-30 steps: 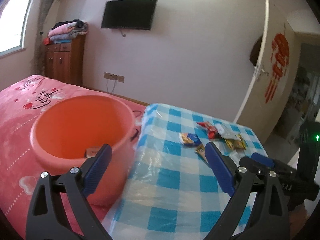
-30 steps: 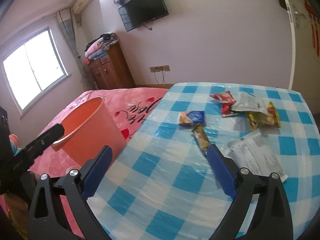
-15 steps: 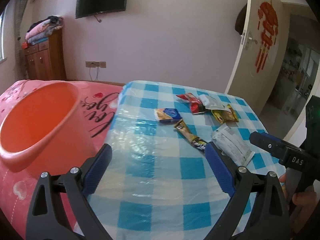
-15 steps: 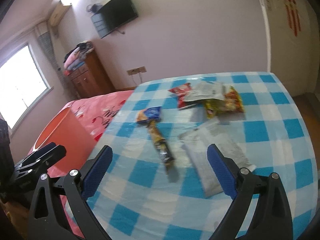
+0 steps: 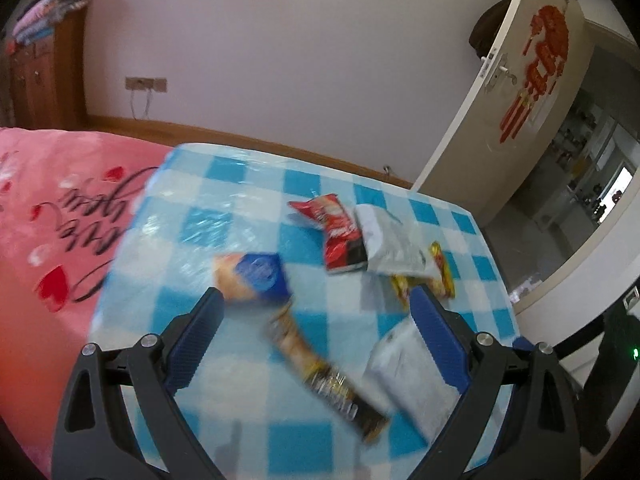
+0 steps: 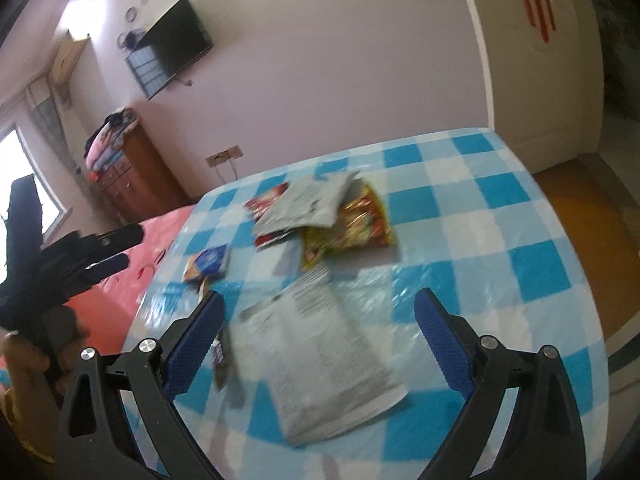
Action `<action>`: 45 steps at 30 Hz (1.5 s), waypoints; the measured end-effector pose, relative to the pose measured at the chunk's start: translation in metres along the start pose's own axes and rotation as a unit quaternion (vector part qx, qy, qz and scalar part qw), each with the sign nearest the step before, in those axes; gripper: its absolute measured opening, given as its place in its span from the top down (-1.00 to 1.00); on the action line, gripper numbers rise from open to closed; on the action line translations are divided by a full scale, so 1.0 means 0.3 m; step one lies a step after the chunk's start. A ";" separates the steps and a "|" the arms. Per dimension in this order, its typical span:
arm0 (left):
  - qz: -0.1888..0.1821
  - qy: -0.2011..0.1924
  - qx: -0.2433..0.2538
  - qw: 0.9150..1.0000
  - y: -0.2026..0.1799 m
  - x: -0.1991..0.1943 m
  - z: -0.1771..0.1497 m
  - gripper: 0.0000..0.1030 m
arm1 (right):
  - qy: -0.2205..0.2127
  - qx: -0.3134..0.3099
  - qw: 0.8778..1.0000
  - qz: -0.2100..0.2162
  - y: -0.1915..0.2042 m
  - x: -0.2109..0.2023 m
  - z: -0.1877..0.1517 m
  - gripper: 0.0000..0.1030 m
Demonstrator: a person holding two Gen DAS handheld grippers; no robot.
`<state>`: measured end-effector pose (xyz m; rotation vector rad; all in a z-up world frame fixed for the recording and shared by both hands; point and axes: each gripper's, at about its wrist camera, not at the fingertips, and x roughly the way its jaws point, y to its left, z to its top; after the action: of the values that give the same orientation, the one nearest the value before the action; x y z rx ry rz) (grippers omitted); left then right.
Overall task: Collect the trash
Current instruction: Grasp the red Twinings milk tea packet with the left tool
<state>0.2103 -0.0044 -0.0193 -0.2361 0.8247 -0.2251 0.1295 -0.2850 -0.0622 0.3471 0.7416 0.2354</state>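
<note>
Both grippers are empty and their fingers are spread wide. The left gripper (image 5: 316, 332) hovers over the counter (image 5: 240, 184) with the long brown snack-bar wrapper (image 5: 324, 368) lying between its fingers, slanting away from the left finger toward the right one. A blue-and-tan packet (image 5: 252, 276) lies just ahead of the left finger; a white printed pouch (image 5: 408, 368) sits under the right finger.

The right gripper (image 6: 320, 320) frames that white printed pouch (image 6: 324, 356) between its fingers. A grey pouch (image 6: 308, 204), a red wrapper (image 6: 266, 200) and a yellow-red packet (image 6: 352, 224) lie in an overlapping heap well ahead of the fingers.

Recommended procedure, as a judgement:
1. Rotate the fingers so they close across the wrapper's narrow width.
2. Lower until the tips touch the counter beside the item.
3. Close on one item only; flat film slips, so pinch an edge or a crease.

The receptacle is not in view.
</note>
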 end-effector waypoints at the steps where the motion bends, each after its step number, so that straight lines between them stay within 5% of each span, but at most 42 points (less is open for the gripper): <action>1: -0.003 0.007 -0.005 1.000 -0.008 0.044 0.028 -0.83 | 0.002 0.005 1.000 0.000 -0.017 0.012 0.019 -0.83; 12: 0.028 0.042 -0.017 0.999 -0.059 0.397 0.194 -0.80 | 0.056 0.057 0.996 0.044 -0.111 0.204 0.172 -0.82; 15: 0.029 0.053 -0.026 0.998 -0.058 0.461 0.217 -0.76 | 0.069 0.070 0.994 0.054 -0.123 0.259 0.189 -0.58; 23: 0.040 0.087 -0.041 0.995 -0.065 0.602 0.232 -0.54 | 0.065 0.079 0.993 0.055 -0.152 0.333 0.251 -0.57; 29: 0.060 0.090 -0.024 0.994 -0.085 0.647 0.228 -0.25 | 0.086 0.089 0.991 0.058 -0.172 0.401 0.256 -0.57; 32: 0.063 0.088 -0.006 0.994 -0.104 0.651 0.219 -0.13 | 0.092 0.092 0.989 0.064 -0.171 0.431 0.251 -0.34; 39: 0.047 0.100 0.034 0.993 -0.151 0.630 0.171 0.00 | 0.095 0.047 0.993 0.061 -0.116 0.446 0.225 0.01; 45: 0.039 0.113 0.046 0.992 -0.152 0.555 0.106 0.04 | 0.110 0.033 0.991 0.076 -0.092 0.407 0.176 0.04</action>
<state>0.3387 -0.0918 -0.1009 -0.0916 1.0436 -0.2183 0.2559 -0.2820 -0.1121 0.4461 0.9427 0.3973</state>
